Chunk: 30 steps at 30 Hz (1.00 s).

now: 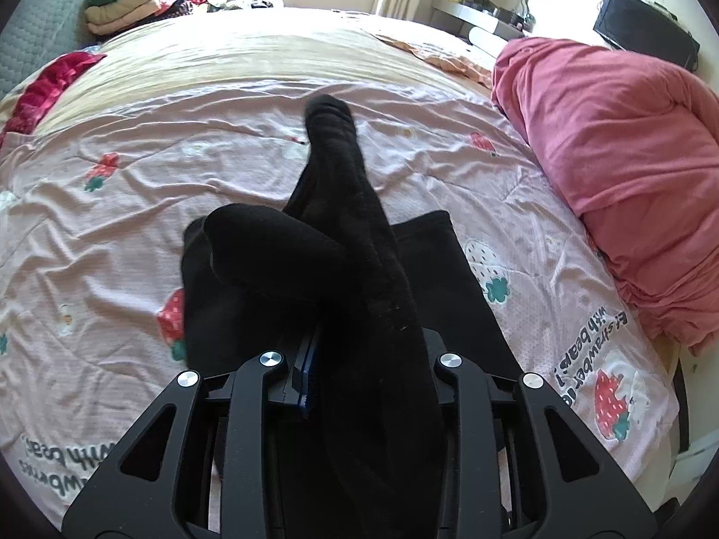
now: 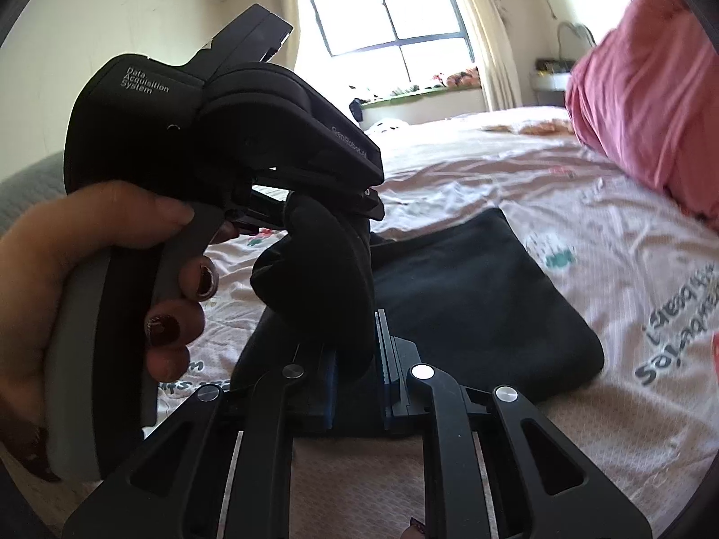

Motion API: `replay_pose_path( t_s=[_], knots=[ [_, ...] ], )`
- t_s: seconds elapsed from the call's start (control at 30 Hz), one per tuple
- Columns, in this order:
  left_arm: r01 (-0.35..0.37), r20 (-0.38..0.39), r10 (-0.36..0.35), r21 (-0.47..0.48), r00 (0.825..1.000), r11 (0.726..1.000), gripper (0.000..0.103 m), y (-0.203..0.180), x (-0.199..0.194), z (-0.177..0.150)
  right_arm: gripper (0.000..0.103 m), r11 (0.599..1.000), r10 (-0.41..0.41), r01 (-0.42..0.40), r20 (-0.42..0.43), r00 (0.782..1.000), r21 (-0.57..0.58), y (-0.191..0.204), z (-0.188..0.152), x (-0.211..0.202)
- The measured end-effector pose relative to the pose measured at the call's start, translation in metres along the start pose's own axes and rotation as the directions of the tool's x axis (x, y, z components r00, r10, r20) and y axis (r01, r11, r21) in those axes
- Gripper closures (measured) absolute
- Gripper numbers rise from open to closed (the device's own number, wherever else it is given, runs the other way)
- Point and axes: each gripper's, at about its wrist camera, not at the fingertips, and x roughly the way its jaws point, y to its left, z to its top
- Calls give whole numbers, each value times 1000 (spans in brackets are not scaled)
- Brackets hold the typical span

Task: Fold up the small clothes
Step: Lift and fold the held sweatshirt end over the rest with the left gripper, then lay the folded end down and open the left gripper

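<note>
A long black sock (image 1: 359, 206) runs from my left gripper (image 1: 359, 359) up across the pink bedspread, and another part of it curls to the left (image 1: 265, 242). My left gripper is shut on the black sock. In the right wrist view the same black sock (image 2: 323, 260) hangs between the two grippers. My right gripper (image 2: 357, 359) is shut on its lower end. The left gripper's body (image 2: 224, 134), held by a hand, pinches the sock's upper end just above. A flat black folded garment (image 2: 476, 296) lies on the bed under and right of the sock; it also shows in the left wrist view (image 1: 454, 296).
The bed has a pink strawberry-print spread (image 1: 135, 206). A rolled pink-red quilt (image 1: 629, 170) lies along the right side. A stack of folded clothes (image 1: 121, 0) sits at the far left corner. A red cloth (image 1: 49, 85) lies at the left edge. A window (image 2: 386, 9) is behind the bed.
</note>
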Motion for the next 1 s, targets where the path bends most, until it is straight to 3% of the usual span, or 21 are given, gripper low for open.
replay_pose_path(
  t_s=[0.53,0.93,1.0],
  knots=[
    [-27,-75,28,21,997,999,71,-28,49,2,89,963,60,-43,-57,997,267,-50,-7,9],
    [-48,-99,51,32,994,998,59,-41,66,3,83,933,77,-52,-58,995,357,-65,-12,7],
    [-13,-102,16,25,995,1000,50,-42,65,4,82,922,77,-48,-60,995,384,-70,-14,7]
  ],
)
